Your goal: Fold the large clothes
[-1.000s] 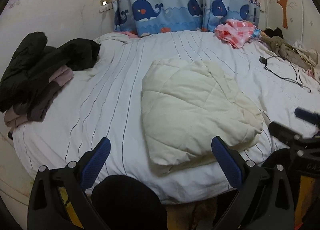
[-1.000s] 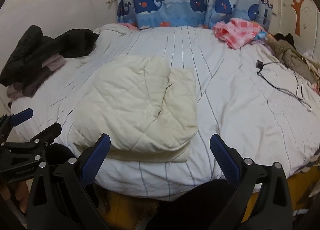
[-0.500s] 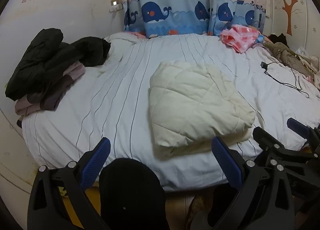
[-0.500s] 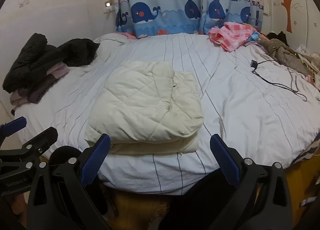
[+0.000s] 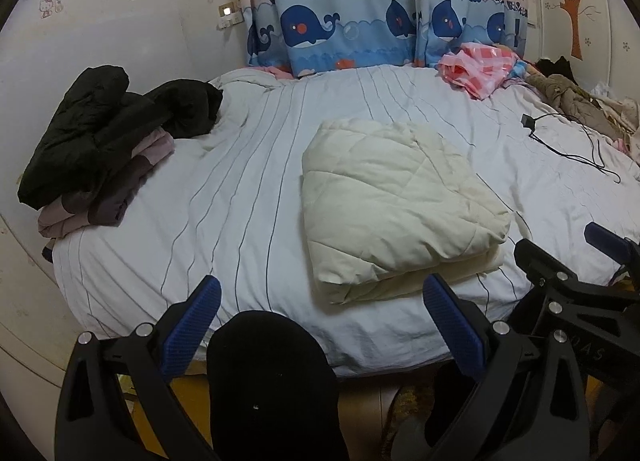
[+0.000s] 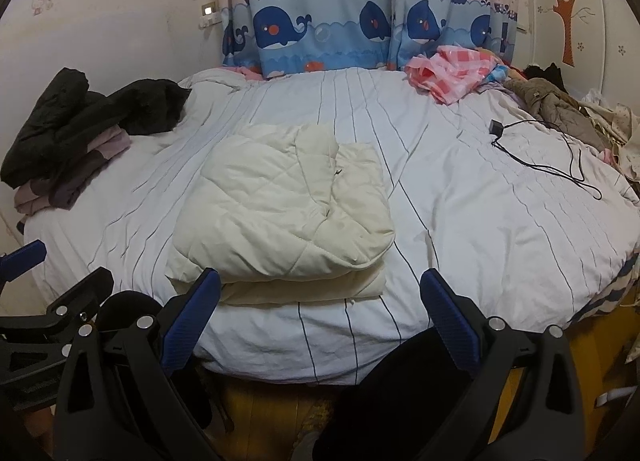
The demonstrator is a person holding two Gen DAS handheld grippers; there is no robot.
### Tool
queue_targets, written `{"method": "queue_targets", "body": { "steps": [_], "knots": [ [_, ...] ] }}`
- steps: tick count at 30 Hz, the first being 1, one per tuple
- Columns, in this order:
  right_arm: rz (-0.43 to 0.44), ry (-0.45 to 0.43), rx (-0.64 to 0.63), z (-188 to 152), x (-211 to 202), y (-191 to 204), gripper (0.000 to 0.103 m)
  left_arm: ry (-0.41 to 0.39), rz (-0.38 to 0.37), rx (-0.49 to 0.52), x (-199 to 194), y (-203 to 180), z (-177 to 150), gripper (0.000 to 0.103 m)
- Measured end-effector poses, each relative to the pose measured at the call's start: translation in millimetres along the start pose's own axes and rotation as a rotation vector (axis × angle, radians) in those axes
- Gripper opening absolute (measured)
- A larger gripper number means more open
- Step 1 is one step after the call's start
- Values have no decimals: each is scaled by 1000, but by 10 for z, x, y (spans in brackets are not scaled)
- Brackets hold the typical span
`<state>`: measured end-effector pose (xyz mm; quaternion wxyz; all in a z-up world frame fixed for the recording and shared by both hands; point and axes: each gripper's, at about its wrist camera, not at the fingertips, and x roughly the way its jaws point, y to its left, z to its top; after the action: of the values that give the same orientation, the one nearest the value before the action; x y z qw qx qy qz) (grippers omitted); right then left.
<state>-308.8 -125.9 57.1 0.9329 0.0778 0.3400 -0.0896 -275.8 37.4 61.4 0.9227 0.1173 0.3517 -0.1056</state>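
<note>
One cream coat [image 5: 396,201] lies folded on the bed [image 5: 248,197]. Two grippers, left [image 5: 320,325] and right [image 6: 320,321], hang spread and empty before it.

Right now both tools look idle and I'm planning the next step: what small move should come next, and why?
Probably reach the left tool toward the black jacket heaped at the bed's left edge. The cream quilted garment already lies folded, both tools are open and empty, and the jacket is still crumpled.

left wrist: bed [image 5: 248,189] foot, facing curtain [image 5: 360,33] | right wrist: same, alongside
</note>
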Motion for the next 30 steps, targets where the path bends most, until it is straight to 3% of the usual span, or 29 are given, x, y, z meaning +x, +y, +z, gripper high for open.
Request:
{"method": "queue_targets", "body": {
  "steps": [30],
  "knots": [
    [7, 80, -46, -23, 172, 154, 96, 94, -1, -59, 182, 243, -35, 97]
  ]
}}
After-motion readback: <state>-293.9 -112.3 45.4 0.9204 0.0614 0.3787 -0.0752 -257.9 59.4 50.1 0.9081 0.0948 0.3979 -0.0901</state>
